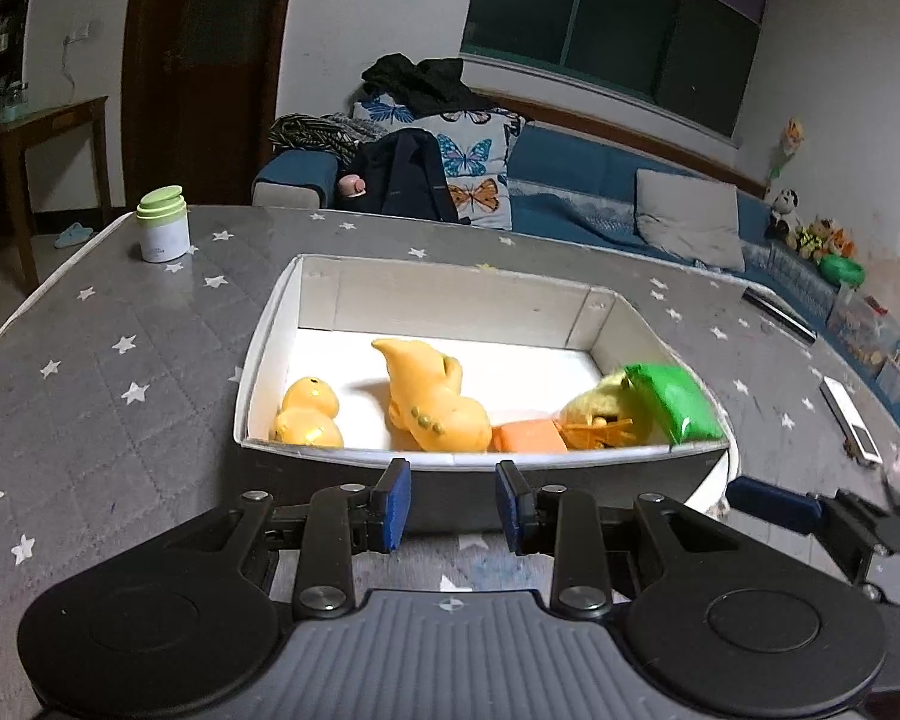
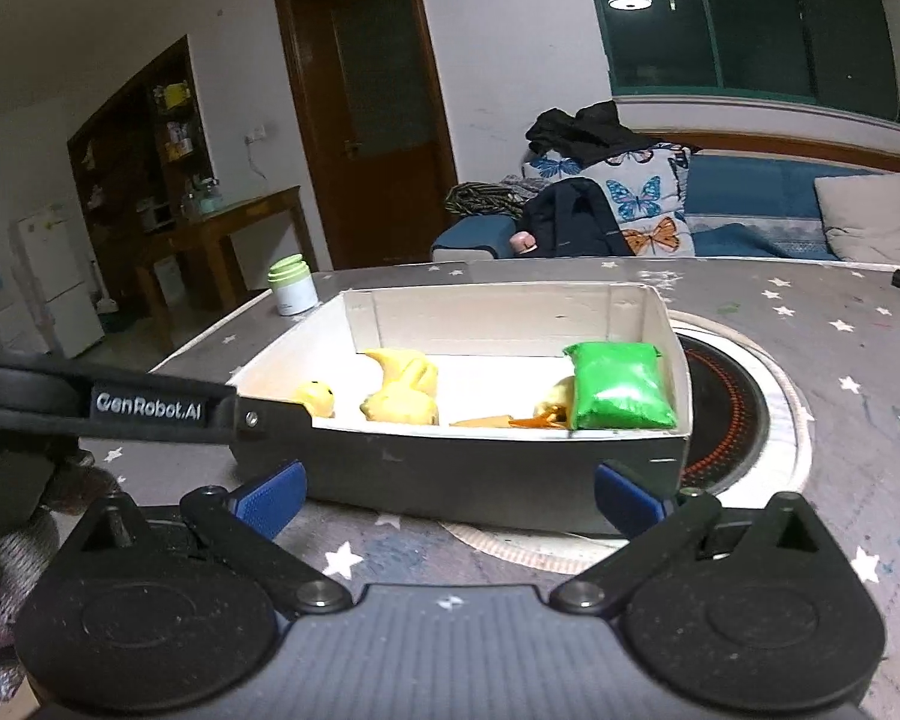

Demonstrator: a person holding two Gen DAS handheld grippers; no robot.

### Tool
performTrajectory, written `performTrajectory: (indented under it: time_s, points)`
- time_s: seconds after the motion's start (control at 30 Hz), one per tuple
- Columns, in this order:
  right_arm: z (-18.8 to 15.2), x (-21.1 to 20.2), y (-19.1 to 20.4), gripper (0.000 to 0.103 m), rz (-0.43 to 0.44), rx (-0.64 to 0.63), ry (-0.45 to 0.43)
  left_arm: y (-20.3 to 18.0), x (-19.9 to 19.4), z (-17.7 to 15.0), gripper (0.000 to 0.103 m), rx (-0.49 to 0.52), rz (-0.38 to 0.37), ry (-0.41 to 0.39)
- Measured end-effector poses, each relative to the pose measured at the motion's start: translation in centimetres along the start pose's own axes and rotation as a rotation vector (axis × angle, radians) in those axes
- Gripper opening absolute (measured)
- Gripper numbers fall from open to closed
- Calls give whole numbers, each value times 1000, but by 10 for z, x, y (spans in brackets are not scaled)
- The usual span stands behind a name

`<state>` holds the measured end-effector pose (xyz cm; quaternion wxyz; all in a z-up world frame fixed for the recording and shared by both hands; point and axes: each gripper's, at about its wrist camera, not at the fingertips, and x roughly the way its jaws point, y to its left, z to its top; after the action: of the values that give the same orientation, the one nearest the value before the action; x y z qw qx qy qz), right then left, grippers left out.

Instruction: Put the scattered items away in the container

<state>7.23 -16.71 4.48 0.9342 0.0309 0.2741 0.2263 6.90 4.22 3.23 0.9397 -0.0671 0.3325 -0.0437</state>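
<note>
A white-lined grey box (image 1: 270, 324) (image 2: 450, 468) stands on the star-patterned table. In it lie a yellow duck toy (image 1: 306, 411) (image 2: 317, 397), a larger yellow toy (image 1: 432, 396) (image 2: 402, 390), an orange block (image 1: 528, 437), a yellow-and-orange toy (image 1: 600, 414) (image 2: 555, 405) and a green packet (image 1: 672, 402) (image 2: 618, 384). My left gripper (image 1: 453, 507) is open and empty just in front of the box's near wall. My right gripper (image 2: 450, 495) is wide open and empty, close to the near wall of the box.
A white jar with a green lid (image 1: 163, 225) (image 2: 293, 285) stands at the table's far left. A round burner plate (image 2: 732, 408) sits under the box's right side. A white remote (image 1: 852, 420) lies at the right. A blue sofa (image 1: 600, 192) stands behind the table.
</note>
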Motion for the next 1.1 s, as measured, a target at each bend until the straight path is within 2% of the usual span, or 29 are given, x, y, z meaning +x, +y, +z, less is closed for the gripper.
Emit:
performTrajectory:
  time_s: [0.43, 1.1]
  points:
    - [-6, 4, -6, 103, -41, 27, 60, -8, 0, -18, 34, 50, 56, 14]
    - [-12, 11, -6, 103, -76, 40, 105, -9, 5, -22, 34, 63, 95, 25]
